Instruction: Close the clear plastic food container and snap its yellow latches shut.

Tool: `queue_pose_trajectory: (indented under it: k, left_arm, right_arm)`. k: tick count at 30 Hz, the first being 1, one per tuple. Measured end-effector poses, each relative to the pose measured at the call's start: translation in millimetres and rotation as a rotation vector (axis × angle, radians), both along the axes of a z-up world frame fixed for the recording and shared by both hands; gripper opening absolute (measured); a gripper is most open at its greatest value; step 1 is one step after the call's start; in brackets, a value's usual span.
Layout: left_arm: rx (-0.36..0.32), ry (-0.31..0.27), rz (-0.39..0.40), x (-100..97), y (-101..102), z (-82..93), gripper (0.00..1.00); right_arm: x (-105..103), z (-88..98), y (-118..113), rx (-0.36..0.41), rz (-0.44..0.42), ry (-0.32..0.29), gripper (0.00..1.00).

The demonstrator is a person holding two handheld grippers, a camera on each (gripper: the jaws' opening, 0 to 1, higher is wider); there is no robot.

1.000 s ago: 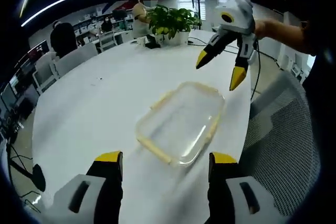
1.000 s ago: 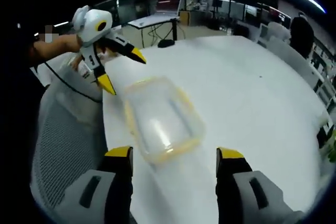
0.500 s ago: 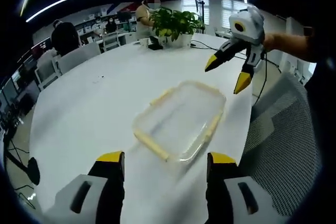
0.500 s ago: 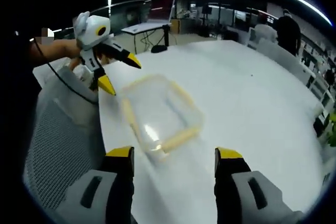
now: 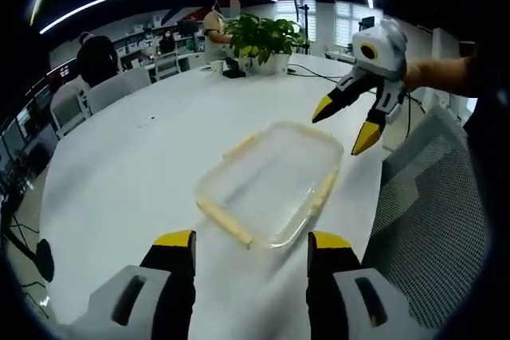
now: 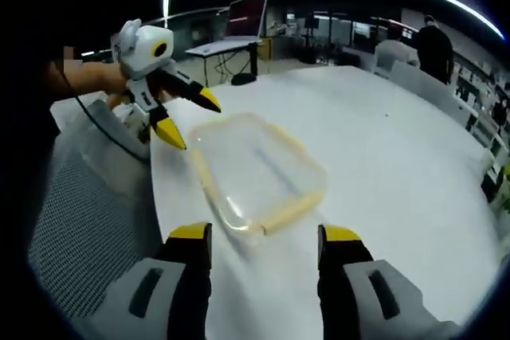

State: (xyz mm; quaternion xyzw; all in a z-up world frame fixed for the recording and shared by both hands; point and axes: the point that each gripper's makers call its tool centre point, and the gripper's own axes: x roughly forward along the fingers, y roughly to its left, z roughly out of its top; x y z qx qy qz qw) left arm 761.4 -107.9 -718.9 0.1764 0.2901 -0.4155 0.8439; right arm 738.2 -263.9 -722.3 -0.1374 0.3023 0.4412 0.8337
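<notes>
A clear rectangular plastic food container with yellow latches [image 5: 271, 185] lies on a big white round-edged table [image 5: 135, 165] in an open office.

The left gripper [image 5: 251, 246] and the right gripper [image 6: 263, 238] both have jaws apart, holding nothing, near the container. Behind stand a green leafy plant in a white pot [image 5: 263, 36], white chairs [image 5: 119, 85] and a grey mesh chair [image 5: 426, 205].

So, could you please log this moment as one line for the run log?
container: on table, near edge | left gripper: open, short of container | right gripper: open, short of container | contact: none
</notes>
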Motion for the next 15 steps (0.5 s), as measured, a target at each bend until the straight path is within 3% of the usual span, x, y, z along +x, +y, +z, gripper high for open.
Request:
queue_pose_trajectory:
  k: [15]
  left_arm:
    - [0.002,0.005,-0.018,2.5,-5.4,-8.2,0.46]
  right_arm:
    - [4.5,-4.2,9.4,0.007,-0.001,-0.012,0.43]
